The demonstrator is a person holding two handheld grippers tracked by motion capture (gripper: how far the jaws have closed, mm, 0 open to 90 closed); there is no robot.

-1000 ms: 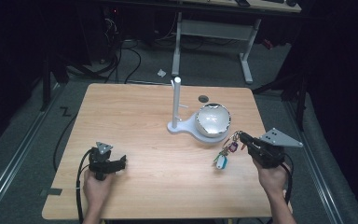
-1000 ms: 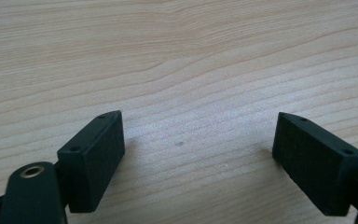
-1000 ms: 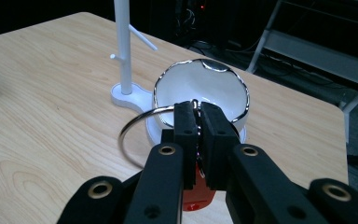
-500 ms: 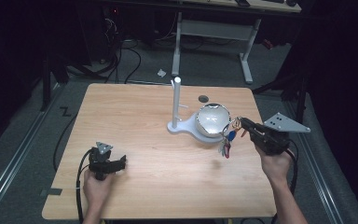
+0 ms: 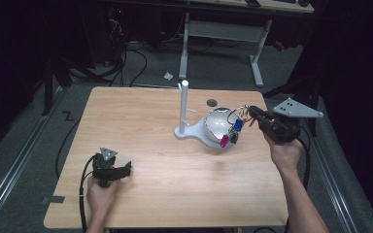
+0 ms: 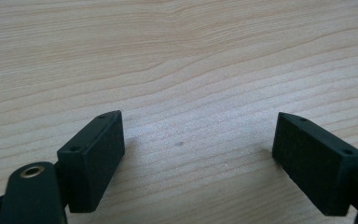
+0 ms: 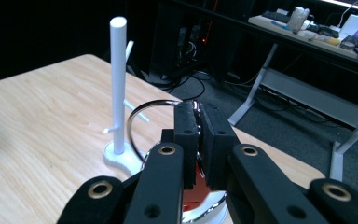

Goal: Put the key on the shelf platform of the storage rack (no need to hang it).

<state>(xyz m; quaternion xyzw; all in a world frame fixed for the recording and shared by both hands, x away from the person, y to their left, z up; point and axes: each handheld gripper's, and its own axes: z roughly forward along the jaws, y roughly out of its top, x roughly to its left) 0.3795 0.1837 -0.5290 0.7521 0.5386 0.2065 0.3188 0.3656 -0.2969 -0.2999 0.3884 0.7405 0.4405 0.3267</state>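
Gripping the key ring (image 5: 243, 110) by its wire loop, right gripper (image 5: 250, 110) is clamped; light, floppy, tags (image 5: 234, 131) swing; left gripper (image 6: 200, 149) gapes, empty.

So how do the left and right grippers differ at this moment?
The left gripper rests low on the table near the person, jaws wide apart on nothing; the right gripper is raised beside the bowl, jaws shut on a key ring whose coloured tags dangle over it. Both are black, hand-held, each trailing a cable.
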